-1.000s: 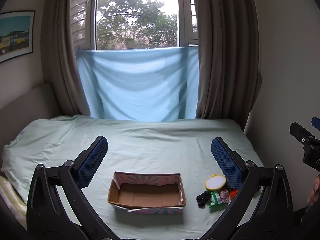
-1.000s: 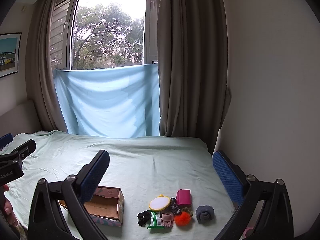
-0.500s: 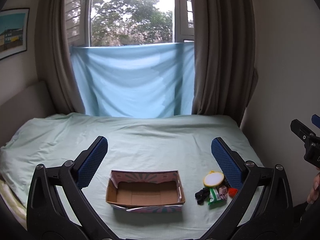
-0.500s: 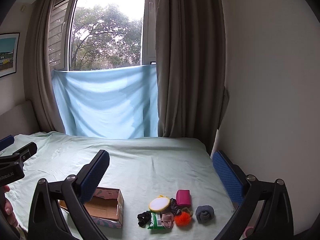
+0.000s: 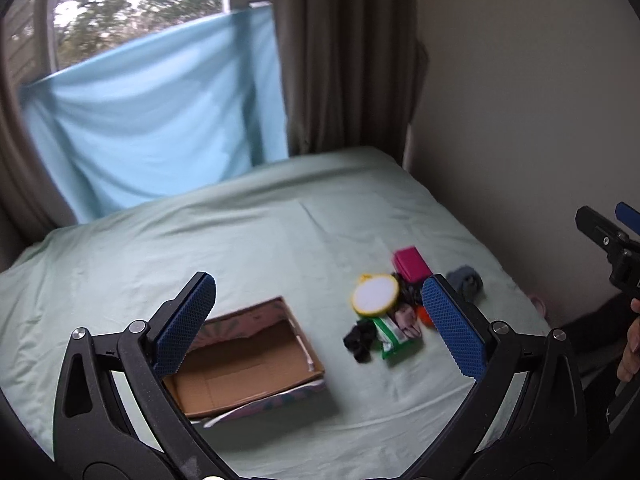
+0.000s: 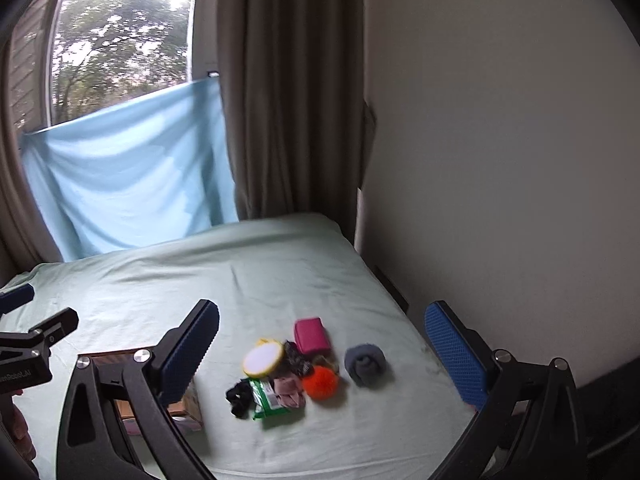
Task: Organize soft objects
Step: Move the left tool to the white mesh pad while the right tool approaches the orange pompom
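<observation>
An open cardboard box (image 5: 244,356) lies empty on the pale green bed (image 5: 280,232). To its right is a pile of small things: a yellow-rimmed round pad (image 5: 376,295), a pink pouch (image 5: 412,265), a black scrunchie (image 5: 360,342), a green packet (image 5: 394,334), an orange pom-pom (image 6: 320,382) and a grey rolled sock (image 6: 365,364). My left gripper (image 5: 320,324) is open and empty, above the box and the pile. My right gripper (image 6: 320,356) is open and empty, above the pile. The box also shows in the right wrist view (image 6: 132,404), partly hidden by a finger.
A wall (image 5: 520,120) runs along the bed's right side. Brown curtains (image 5: 344,60) and a blue cloth (image 5: 152,120) hang at the window behind the bed. The other gripper shows at the right edge of the left wrist view (image 5: 612,248).
Both views have swung right and tilted down, closer to the bed. The pile now sits between the fingers in each view. Both grippers stay open.
</observation>
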`<state>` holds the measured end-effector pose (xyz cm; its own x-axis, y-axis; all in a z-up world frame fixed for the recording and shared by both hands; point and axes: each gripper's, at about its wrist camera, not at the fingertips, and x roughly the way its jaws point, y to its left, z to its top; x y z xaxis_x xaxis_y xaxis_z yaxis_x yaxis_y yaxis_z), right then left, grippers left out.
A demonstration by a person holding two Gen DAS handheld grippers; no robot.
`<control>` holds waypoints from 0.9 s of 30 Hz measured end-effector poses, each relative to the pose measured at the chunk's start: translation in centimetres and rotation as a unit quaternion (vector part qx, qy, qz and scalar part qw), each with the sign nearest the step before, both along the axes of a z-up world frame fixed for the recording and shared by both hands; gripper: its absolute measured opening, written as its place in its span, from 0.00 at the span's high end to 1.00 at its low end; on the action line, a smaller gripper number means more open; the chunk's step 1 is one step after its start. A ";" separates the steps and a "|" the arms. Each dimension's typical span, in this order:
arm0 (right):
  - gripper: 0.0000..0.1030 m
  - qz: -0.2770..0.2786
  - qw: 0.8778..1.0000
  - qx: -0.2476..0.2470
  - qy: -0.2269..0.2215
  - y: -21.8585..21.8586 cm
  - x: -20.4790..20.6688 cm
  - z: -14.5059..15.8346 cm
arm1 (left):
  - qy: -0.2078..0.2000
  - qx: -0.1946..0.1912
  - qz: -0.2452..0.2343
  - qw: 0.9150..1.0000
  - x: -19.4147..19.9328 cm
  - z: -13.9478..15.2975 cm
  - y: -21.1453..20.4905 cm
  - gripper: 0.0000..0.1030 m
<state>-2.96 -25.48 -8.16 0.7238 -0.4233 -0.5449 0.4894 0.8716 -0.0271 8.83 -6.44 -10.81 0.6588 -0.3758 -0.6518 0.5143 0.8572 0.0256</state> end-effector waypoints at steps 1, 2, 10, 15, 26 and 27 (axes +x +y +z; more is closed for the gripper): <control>0.00 -0.008 1.000 0.004 0.004 -0.5 0.0 -0.8 | 0.005 0.006 -0.007 1.000 0.5 -1.1 -0.8 0.00; 0.00 -0.015 1.000 0.013 0.012 -1.3 0.1 -2.3 | 0.015 0.012 -0.016 1.000 1.0 -2.5 -1.8 0.00; 0.00 -0.022 0.995 0.069 0.071 -5.5 2.2 -11.7 | 0.089 0.043 -0.039 0.994 4.6 -12.7 -8.8 0.00; 0.00 -0.010 0.990 0.103 0.093 -8.2 4.2 -17.7 | 0.108 0.078 -0.047 0.990 6.0 -18.7 -13.5 0.00; 0.09 0.030 0.975 0.164 0.148 -11.8 9.6 -30.8 | 0.136 0.143 -0.045 0.979 10.2 -29.3 -19.8 0.00; 0.11 0.035 0.973 0.170 0.151 -11.9 10.0 -31.7 | 0.139 0.145 -0.044 0.979 10.5 -29.9 -20.1 0.00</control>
<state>7.04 -37.43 -39.90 0.5288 -0.1373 -0.8376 0.4431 0.8863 0.1345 19.33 -26.56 -40.72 0.4149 -0.1962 -0.8885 0.6070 0.7871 0.1097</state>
